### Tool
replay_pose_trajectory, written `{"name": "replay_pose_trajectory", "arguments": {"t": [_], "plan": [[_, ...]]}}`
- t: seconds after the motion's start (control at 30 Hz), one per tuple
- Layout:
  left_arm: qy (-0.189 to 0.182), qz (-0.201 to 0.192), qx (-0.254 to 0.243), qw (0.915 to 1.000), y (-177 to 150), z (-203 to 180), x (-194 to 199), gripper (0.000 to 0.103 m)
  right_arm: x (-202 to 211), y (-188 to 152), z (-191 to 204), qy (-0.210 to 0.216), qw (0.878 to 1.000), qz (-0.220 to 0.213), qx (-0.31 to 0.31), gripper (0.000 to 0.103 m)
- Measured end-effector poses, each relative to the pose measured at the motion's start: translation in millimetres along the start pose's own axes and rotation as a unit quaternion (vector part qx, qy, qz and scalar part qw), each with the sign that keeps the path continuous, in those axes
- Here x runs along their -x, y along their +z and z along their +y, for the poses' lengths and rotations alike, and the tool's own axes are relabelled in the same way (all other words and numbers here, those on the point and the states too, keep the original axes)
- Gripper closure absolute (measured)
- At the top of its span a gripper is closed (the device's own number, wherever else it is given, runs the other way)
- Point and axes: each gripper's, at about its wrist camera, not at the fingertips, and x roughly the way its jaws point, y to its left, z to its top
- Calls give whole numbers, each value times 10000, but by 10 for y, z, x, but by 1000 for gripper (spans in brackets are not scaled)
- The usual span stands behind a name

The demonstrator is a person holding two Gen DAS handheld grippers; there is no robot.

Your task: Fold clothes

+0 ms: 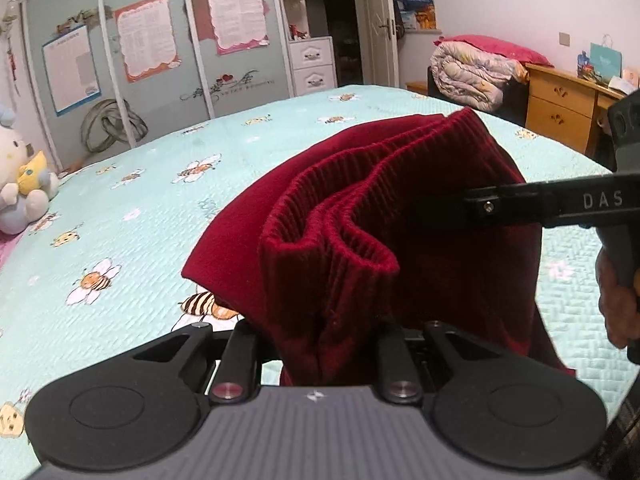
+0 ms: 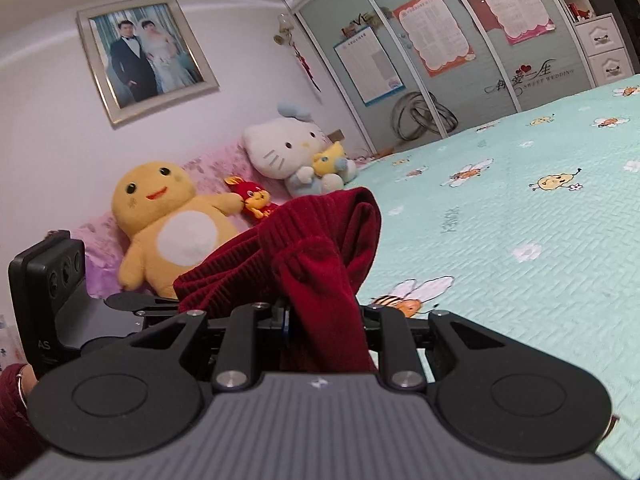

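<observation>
- Red knit garment (image 1: 400, 216): bunched, ribbed hem showing, lifted above the bed (image 1: 140, 208), not laid flat.
- Left tool (image 1: 320, 332): clenched on the garment's lower folds.
- Right tool (image 2: 320, 316): clamped on a gathered red edge.
- Progress: several layers doubled between the two grips; no neat folded stack visible; whether mid-fold or being repositioned is unclear.

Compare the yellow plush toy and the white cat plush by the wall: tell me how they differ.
The yellow plush toy is yellow with a white belly patch; the white cat plush is white with a pale blue bow. The yellow one leans back with one arm stretched toward a small red toy; the white one sits hugging a small yellow doll. The yellow one sits nearer the camera. Both rest on pink bedding against the wall.
</observation>
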Motion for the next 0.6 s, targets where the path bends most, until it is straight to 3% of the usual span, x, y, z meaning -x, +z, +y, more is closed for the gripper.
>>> {"name": "replay_pose_trajectory", "arguments": {"t": [0.4,0.6], "plan": [[16,65,268,9996,4,280,-384,82,-600,15,-649,-119,9983,117,-561,80],[91,15,435,9990,-19,395,-426,82,-849,51,-540,338,9984,248,-391,80]]}}
